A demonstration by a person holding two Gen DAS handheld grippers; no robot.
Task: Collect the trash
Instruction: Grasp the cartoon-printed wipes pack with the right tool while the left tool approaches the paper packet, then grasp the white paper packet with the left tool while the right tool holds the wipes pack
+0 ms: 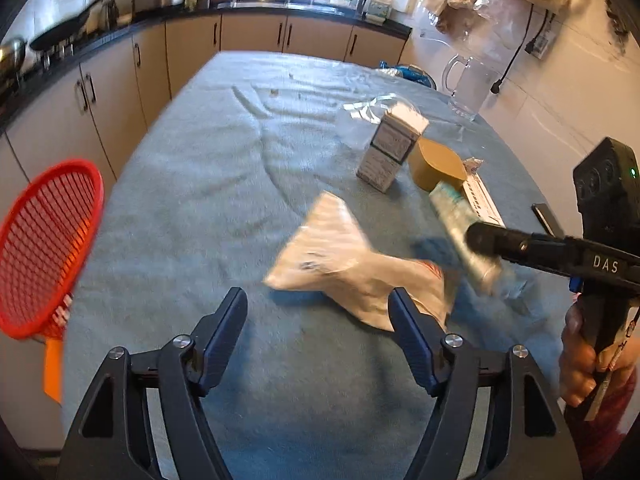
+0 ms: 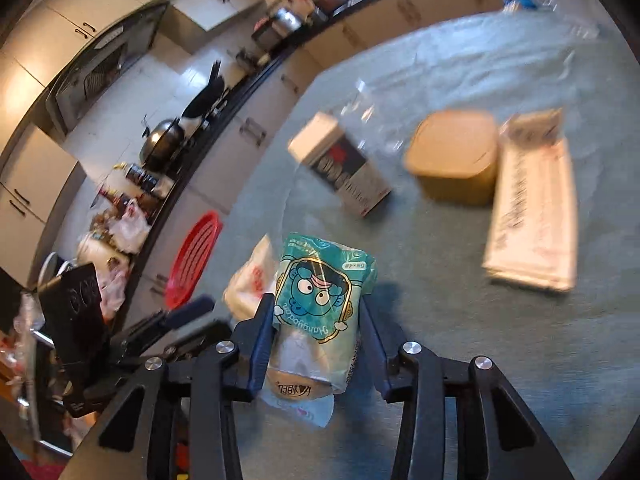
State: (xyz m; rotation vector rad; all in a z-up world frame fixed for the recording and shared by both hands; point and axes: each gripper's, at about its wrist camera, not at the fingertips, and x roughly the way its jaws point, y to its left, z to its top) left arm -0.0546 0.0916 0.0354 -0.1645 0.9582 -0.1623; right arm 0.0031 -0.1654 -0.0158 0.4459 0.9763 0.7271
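Grey cloth-covered table [image 1: 224,184], red basket [image 1: 48,248], kitchen counter [image 1: 120,34]

Readable only: "DAS" in white on the black arm of the right tool [image 1: 484,240] at the right edge of the left wrist view, and "Hangyodon", upside down, on the teal cartoon-face packet [image 2: 320,304] at lower centre of the right wrist view.

Ahead of the fingers, far across the blue-grey tablecloth [image 1: 224,168], stands a clear glass pitcher [image 1: 468,84]; cabinets [image 1: 120,80] beyond.
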